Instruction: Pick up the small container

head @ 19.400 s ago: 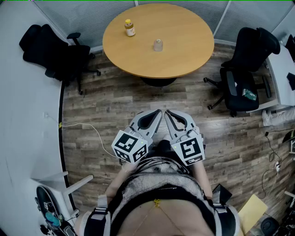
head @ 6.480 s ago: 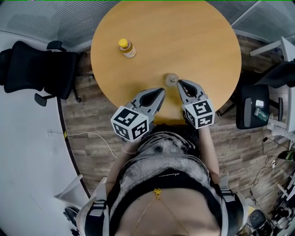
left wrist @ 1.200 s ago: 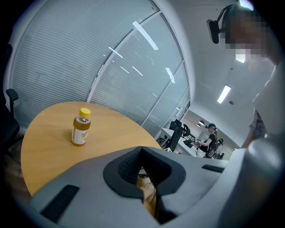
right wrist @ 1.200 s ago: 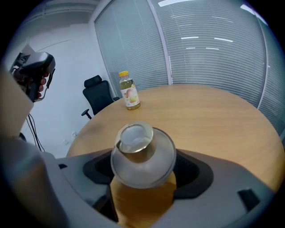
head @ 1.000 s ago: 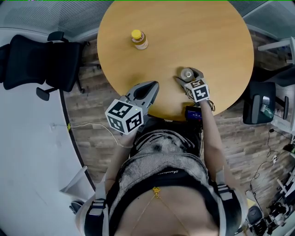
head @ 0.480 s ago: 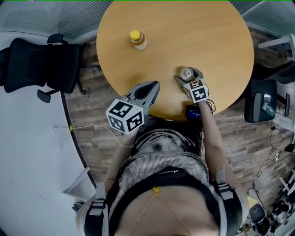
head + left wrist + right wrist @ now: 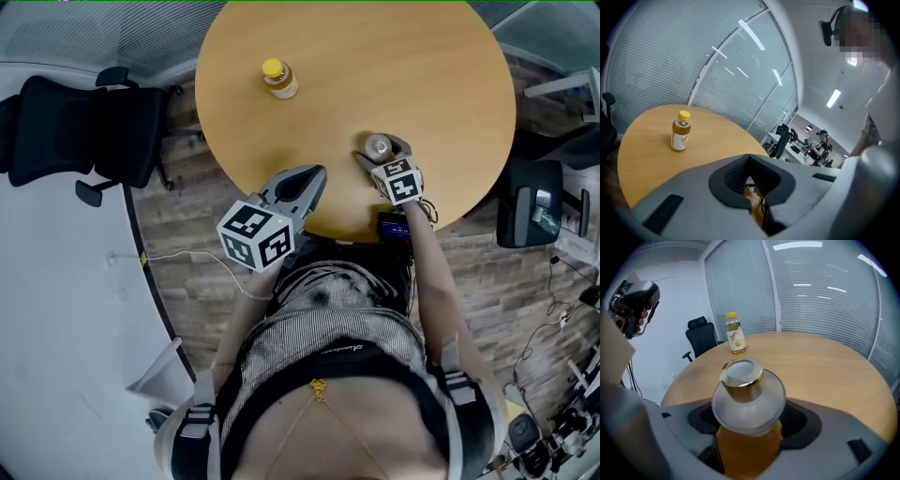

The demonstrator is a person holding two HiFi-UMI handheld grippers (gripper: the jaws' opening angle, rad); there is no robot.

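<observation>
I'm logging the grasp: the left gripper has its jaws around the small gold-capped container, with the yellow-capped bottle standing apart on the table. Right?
No: the right gripper has its jaws around the small container, as the right gripper view shows; the left gripper is shut on nothing. The bottle does stand apart.

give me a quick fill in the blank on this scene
The jar sits between the jaws of the ___ hand-held gripper.
The bottle has a ___ cap.
The table top is ___ in shape.
The left hand-held gripper holds ___.
Missing: right; yellow; round; nothing.
</observation>
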